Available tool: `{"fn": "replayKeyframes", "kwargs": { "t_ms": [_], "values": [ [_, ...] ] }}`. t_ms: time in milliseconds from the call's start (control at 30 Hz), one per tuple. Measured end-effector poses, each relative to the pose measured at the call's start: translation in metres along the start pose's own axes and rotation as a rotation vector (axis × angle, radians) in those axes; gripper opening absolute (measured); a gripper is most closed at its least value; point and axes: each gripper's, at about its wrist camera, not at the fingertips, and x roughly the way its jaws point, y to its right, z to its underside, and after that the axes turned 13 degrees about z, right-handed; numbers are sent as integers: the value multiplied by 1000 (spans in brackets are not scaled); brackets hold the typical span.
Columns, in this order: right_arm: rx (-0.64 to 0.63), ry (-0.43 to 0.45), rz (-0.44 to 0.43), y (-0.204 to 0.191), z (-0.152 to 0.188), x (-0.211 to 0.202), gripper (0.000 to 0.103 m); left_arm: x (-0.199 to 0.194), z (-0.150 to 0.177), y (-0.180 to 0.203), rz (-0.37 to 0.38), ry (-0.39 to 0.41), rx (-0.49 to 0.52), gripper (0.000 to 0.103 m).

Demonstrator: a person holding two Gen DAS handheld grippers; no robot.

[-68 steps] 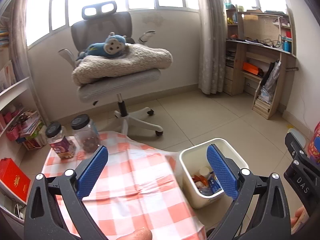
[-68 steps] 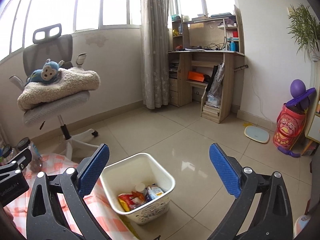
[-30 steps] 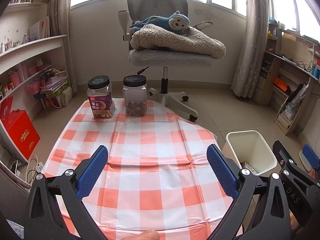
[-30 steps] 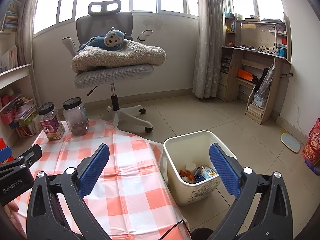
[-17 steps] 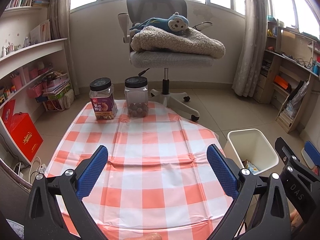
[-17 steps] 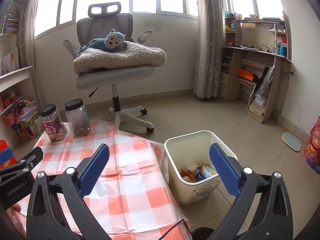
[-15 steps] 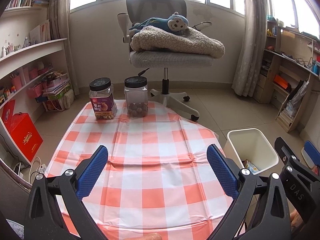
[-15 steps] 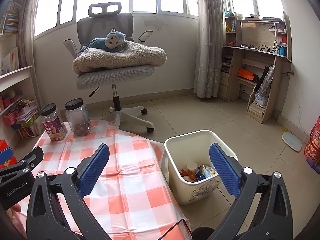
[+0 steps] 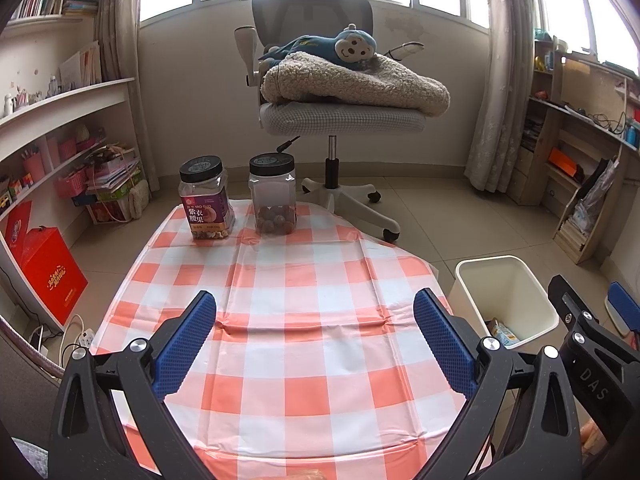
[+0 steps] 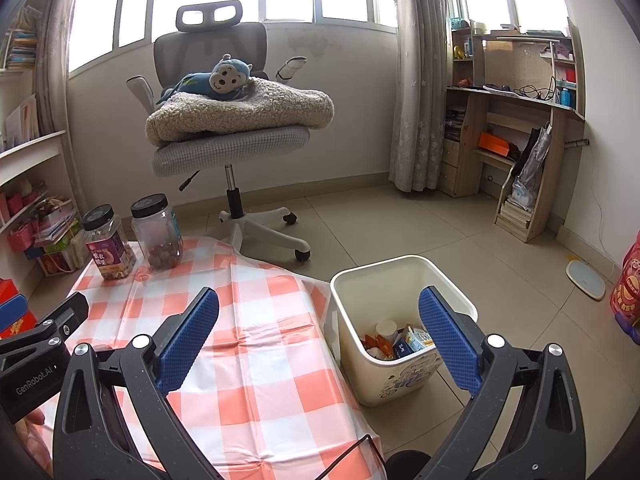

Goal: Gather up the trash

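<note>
— Both claws first: the left gripper [image 9: 314,330] is spread wide with nothing between its blue pads, hovering over the checked tablecloth [image 9: 280,320]. What about the other?

— Right gripper [image 10: 318,330] is likewise released and empty, one finger over the cloth edge, the other in front of the white bin [image 10: 400,280]. Has anything shifted?

— Hardly. Against half a second ago both views sit almost the same. Two seconds back the left camera faced the bin and floor; it now looks squarely along the table.

— Run the table from the left.

— At the far edge, a labelled nut jar [image 9: 206,202] with a black lid, then just beside it a clear jar [image 9: 273,198] with brown round things at the bottom. The cloth in front is creased and bare.

— And the trash?

— In the bin, on the floor just right of the table: a small carton [image 10: 416,338], a white cup-like piece [image 10: 386,328] and orange wrappers [image 10: 376,346] lie at the bottom.

— The room?

— Shelves with books and a red box [image 9: 48,264] on the left, an office chair [image 9: 336,120] carrying a fleece blanket and blue monkey toy [image 9: 344,46] by the windows, a wooden desk unit [image 10: 516,152] at right.
</note>
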Motion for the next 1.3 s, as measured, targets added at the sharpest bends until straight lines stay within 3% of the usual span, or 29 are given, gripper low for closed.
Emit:
{"fn": "replayKeyframes", "kwargs": {
  "t_ms": [1300],
  "values": [
    [-7,-17,-2,4,2,4,96,0,4,-2,33,14,24,96]
  ]
}}
